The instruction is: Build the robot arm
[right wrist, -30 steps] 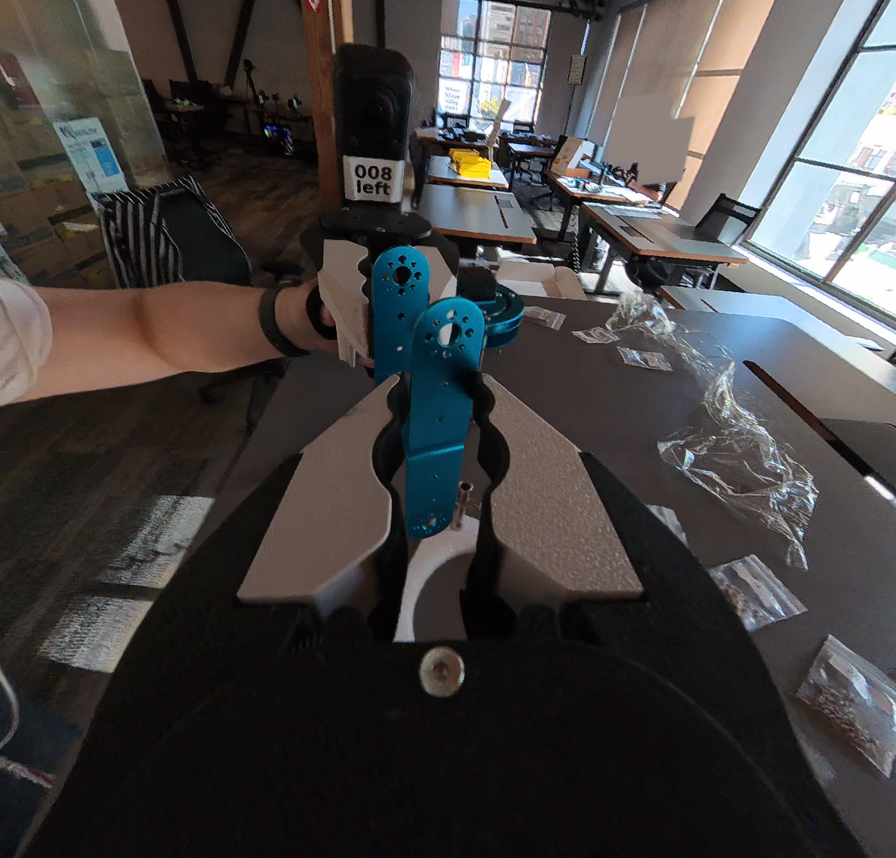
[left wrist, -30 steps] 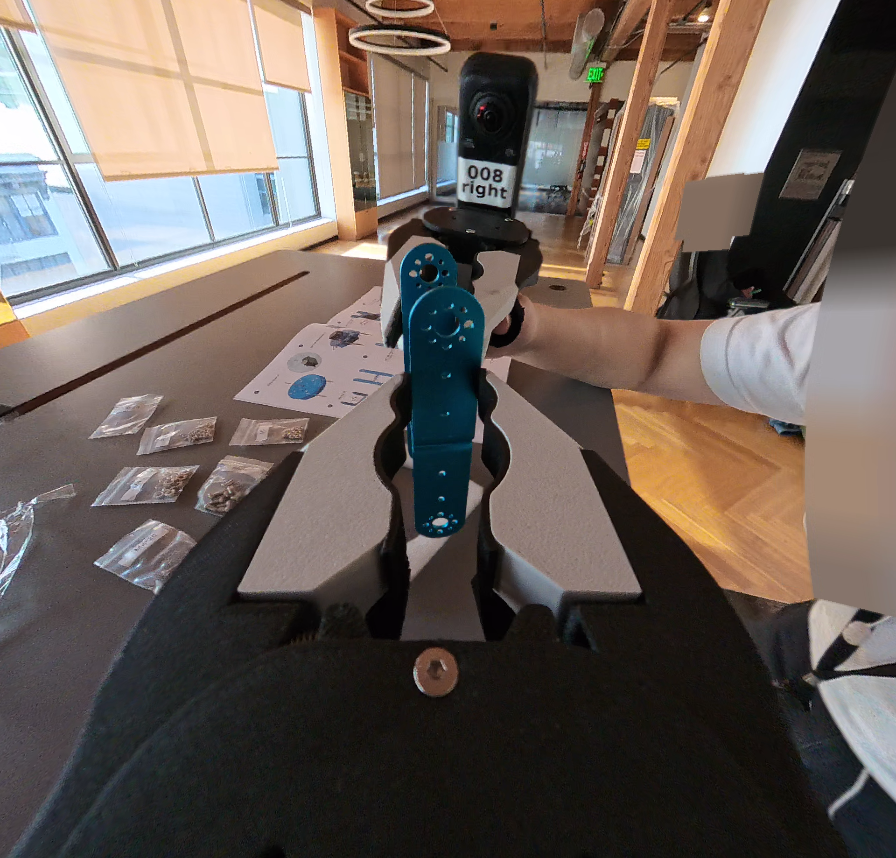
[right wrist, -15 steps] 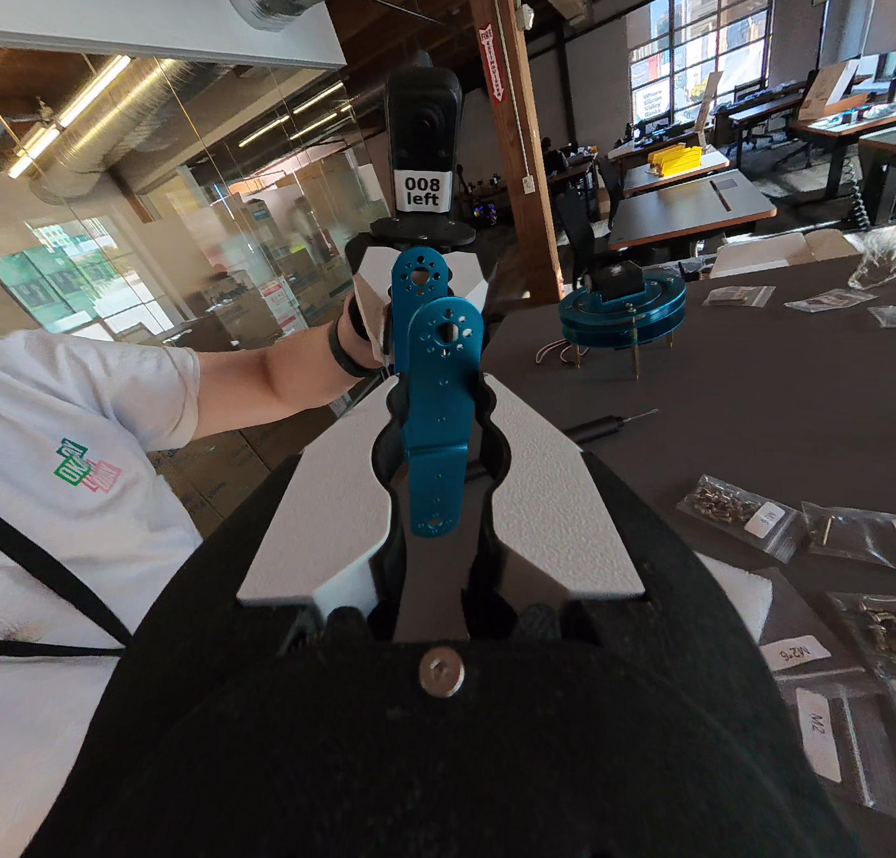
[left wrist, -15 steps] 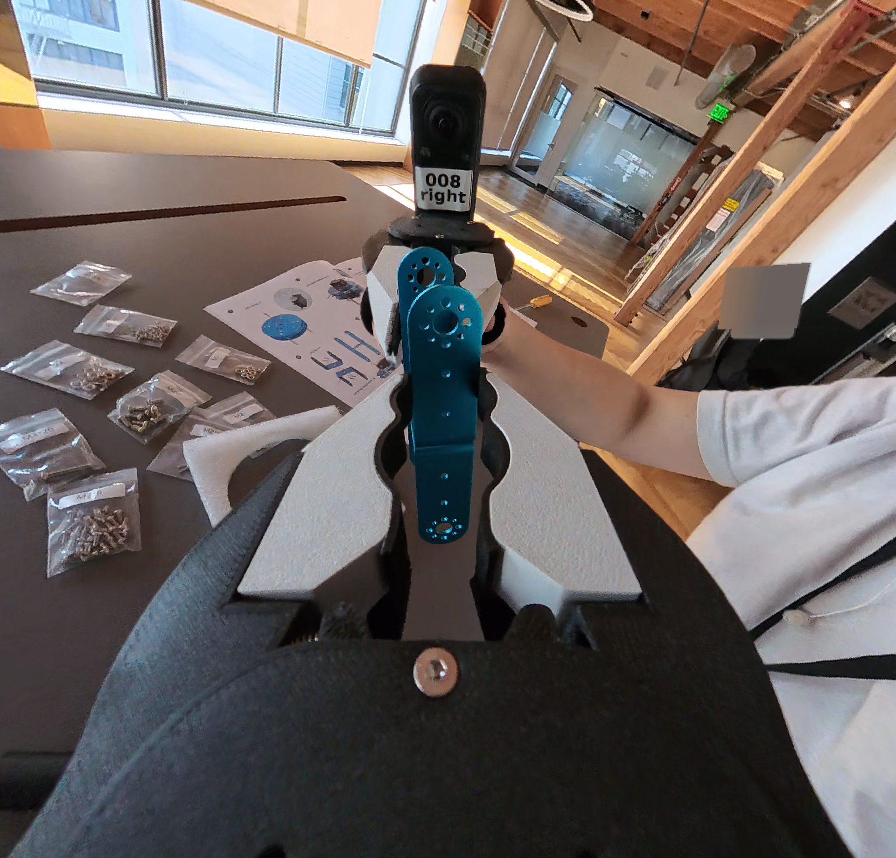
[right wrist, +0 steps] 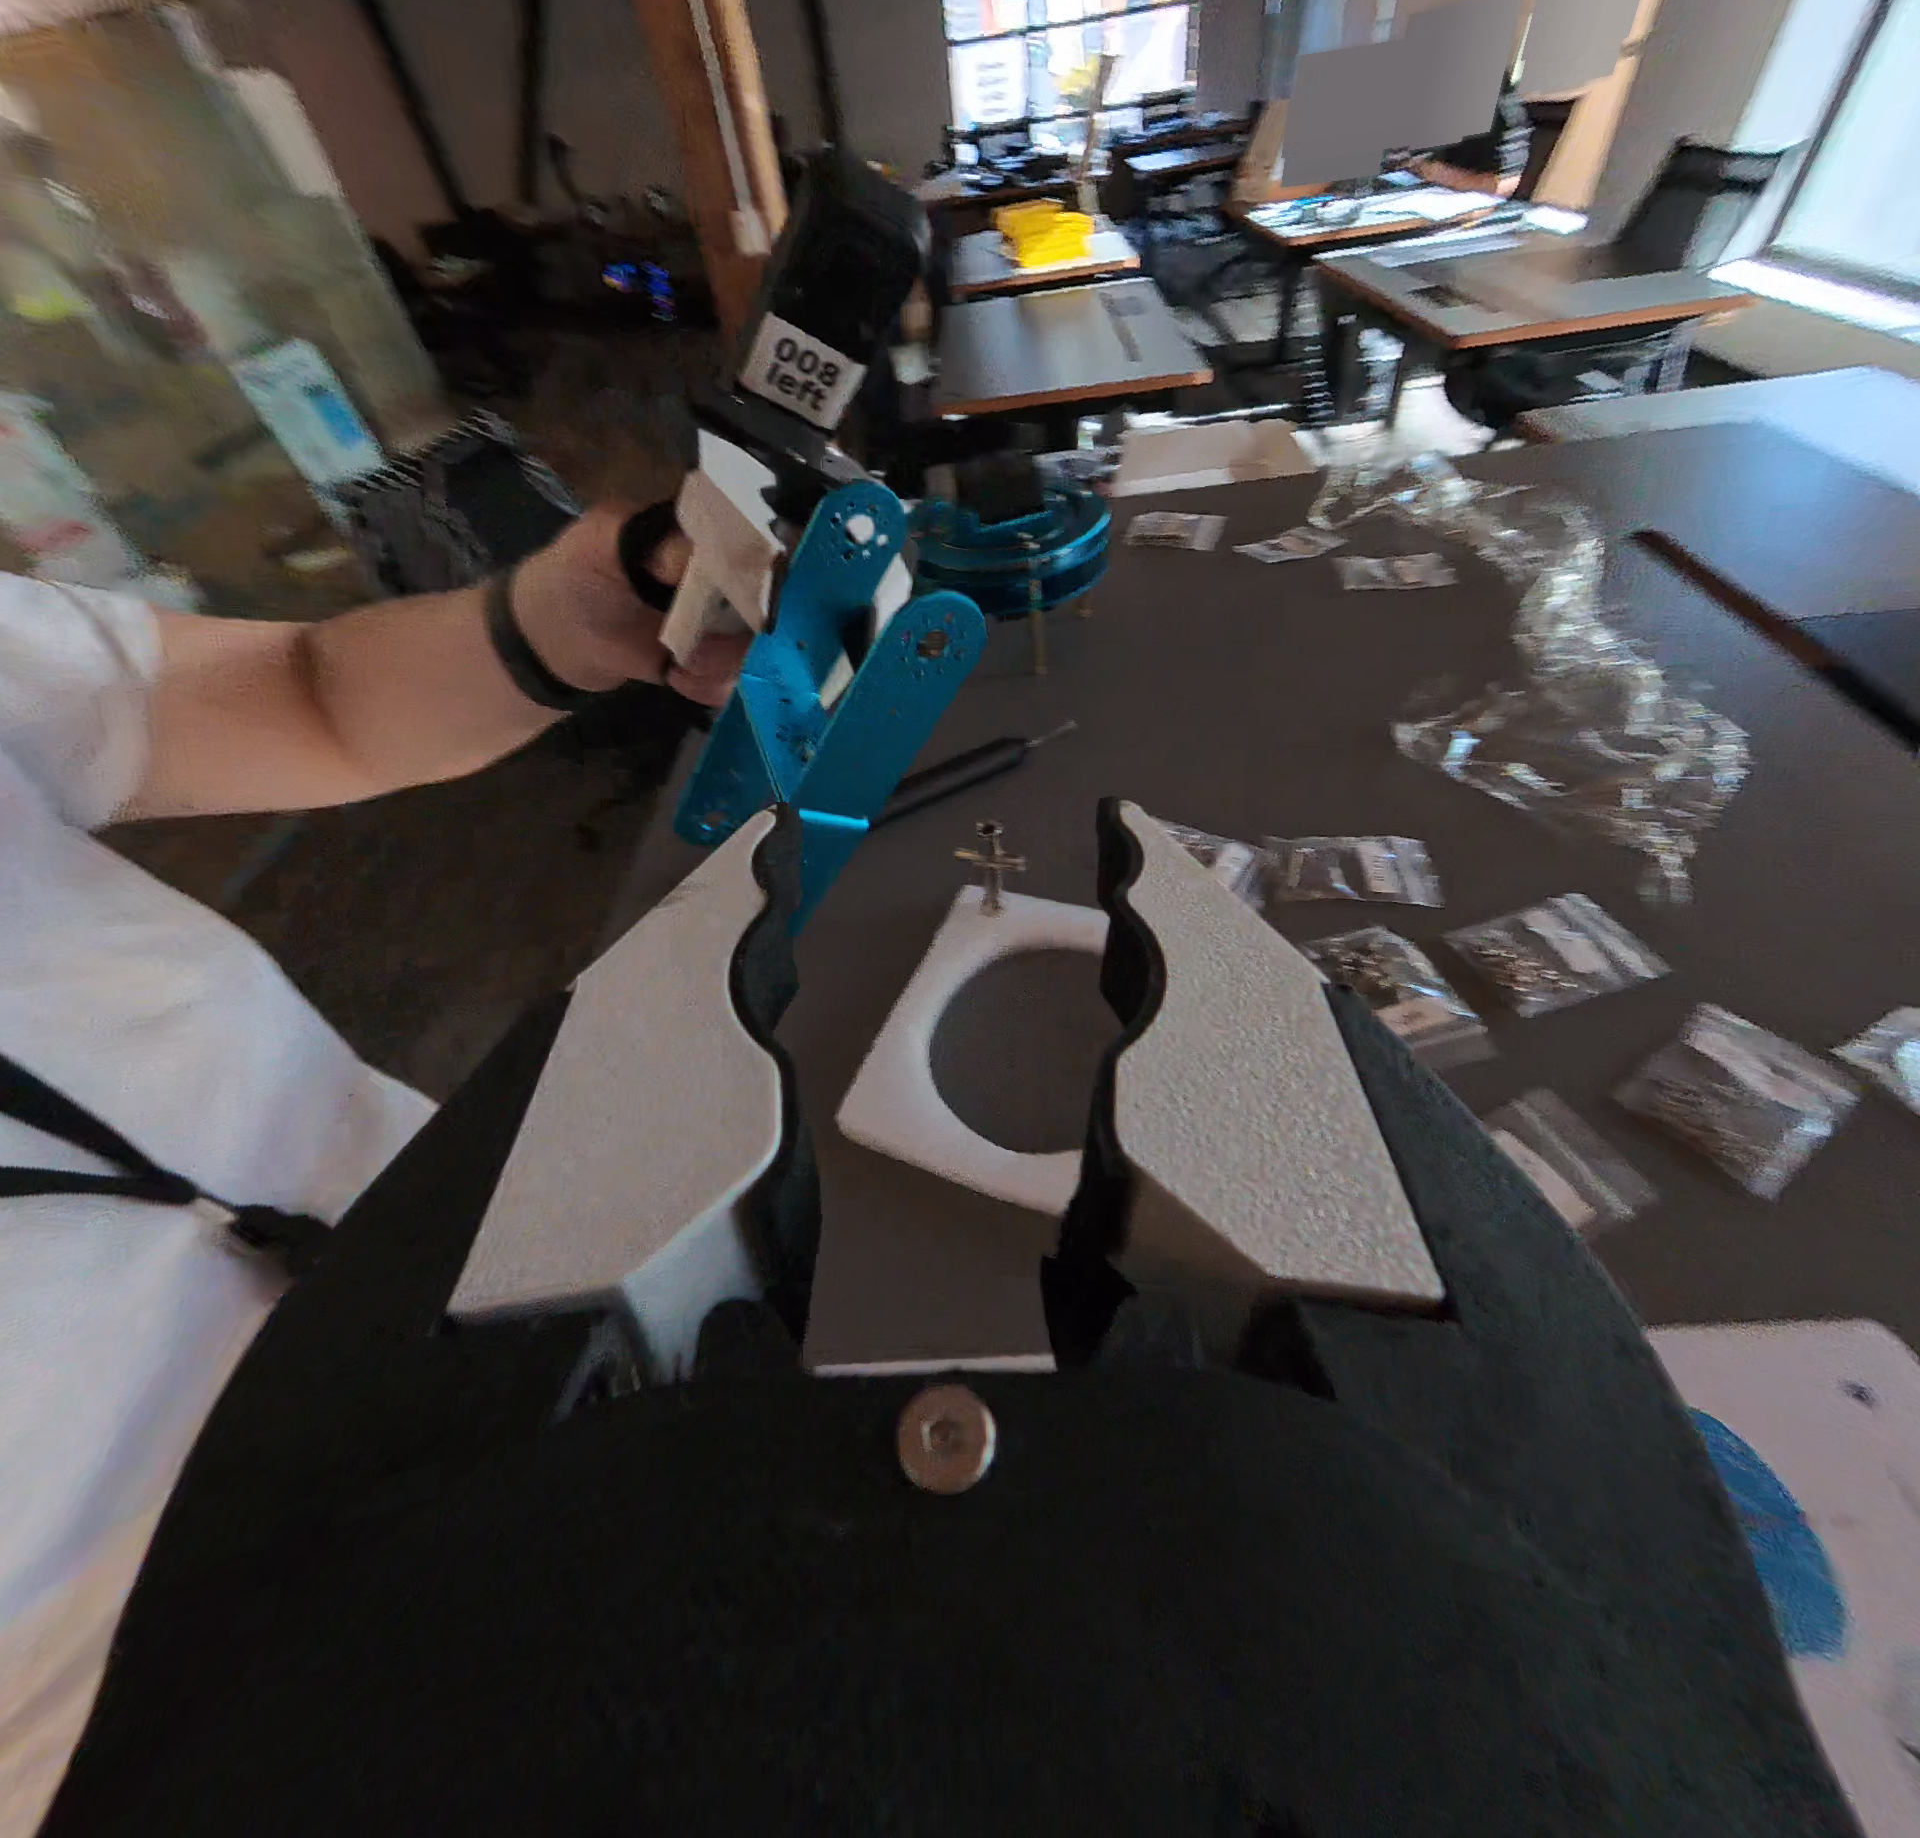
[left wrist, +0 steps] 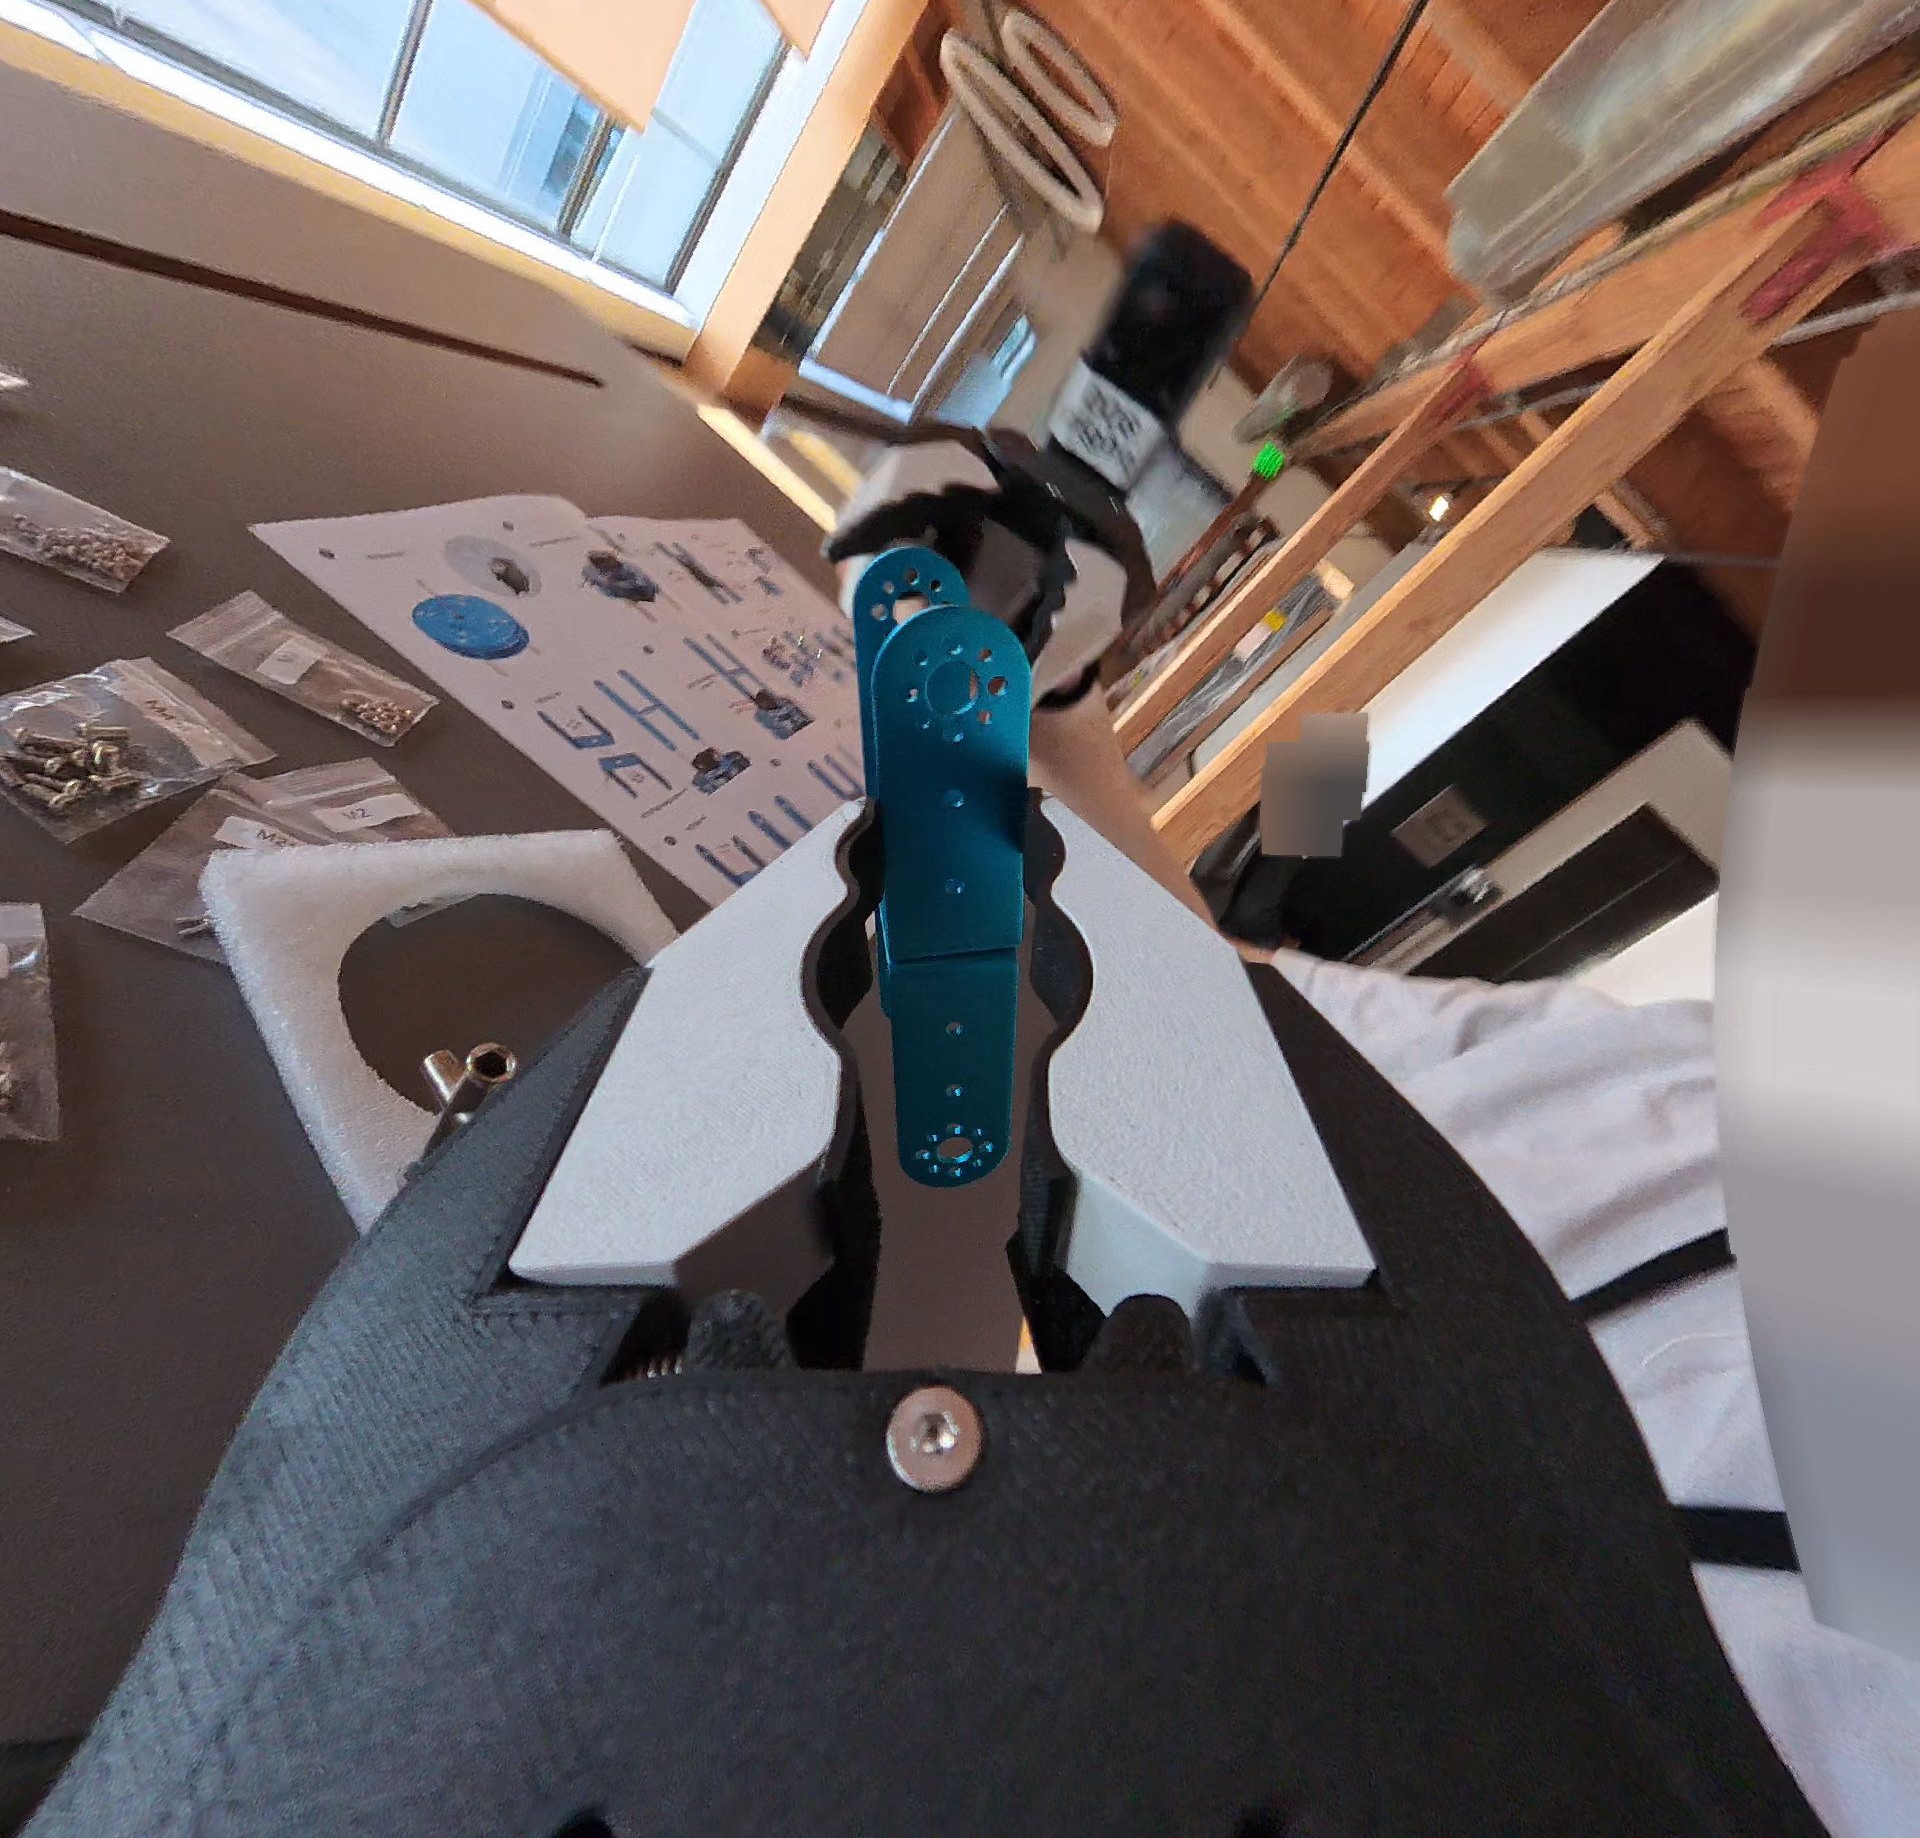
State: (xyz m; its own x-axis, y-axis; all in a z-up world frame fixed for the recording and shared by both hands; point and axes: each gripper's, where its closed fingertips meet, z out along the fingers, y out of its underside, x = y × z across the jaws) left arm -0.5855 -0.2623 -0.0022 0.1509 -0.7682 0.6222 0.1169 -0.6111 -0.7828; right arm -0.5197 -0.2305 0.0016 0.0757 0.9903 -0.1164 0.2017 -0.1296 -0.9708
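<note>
Blue bracket sits pinched in my left gripper, fingers pressed flat on its 2 sides, so the drilled round end sticks up past the tips. In the right wrist view it reads as 2 blue arms splayed in a V, held up above the table; my guess is that keeps the hole pattern reachable.

My right gripper is spread wide and holds nothing. Its left fingertip is just beside the bracket's lower end; I can't tell if it touches.

Under the right gripper: white foam square with a round cutout, a small metal key at its far edge. A black driver lies beyond. Farther back stands a blue round base on standoffs. Bagged screws are spread on the table, some with small size labels. A printed parts sheet lies flat nearby, probably for reference. Each gripper's camera carries a white ID tag; writing elsewhere is blurred.
</note>
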